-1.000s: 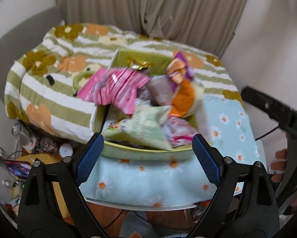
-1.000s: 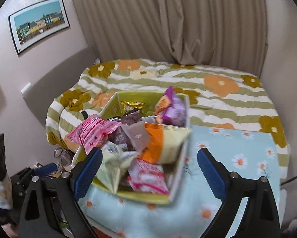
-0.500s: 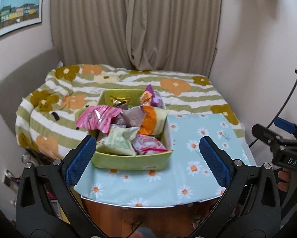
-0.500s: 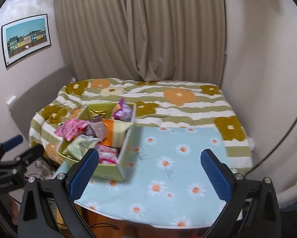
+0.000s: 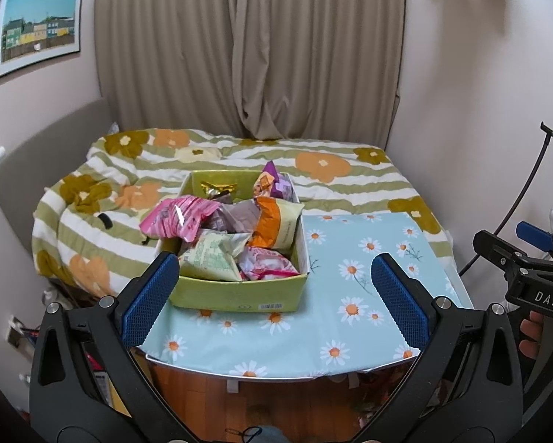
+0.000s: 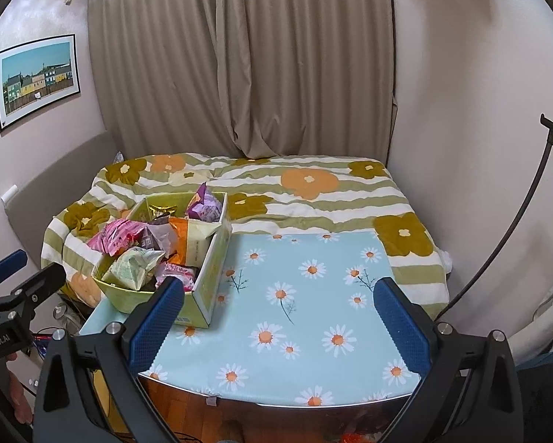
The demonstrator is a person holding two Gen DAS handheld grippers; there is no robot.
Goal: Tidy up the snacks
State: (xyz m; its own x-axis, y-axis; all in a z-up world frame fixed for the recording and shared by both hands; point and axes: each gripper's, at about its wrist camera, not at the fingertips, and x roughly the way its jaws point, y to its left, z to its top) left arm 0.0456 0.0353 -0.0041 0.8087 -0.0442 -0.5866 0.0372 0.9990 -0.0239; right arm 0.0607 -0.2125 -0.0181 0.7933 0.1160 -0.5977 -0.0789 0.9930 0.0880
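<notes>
A green cardboard box stands on the left part of the daisy-print table, heaped with snack packs. Among them are a pink pack, an orange-and-white bag, a purple pack and a pale green pack. My left gripper hangs open in front of the box, clear of it and empty. My right gripper is open over the bare cloth, with the box to its left. Each gripper also shows at the edge of the other's view: the right gripper and the left gripper.
Behind the table lies a bed with a striped, flowered duvet, and beige curtains hang behind it. A dark cable or stand rises along the right wall. Clutter sits on the floor at the left. Wooden floor shows under the table's near edge.
Both grippers have drawn back and up from the box, which looks smaller now. Their jaws have widened. The box and snacks rest where they were on the table.
</notes>
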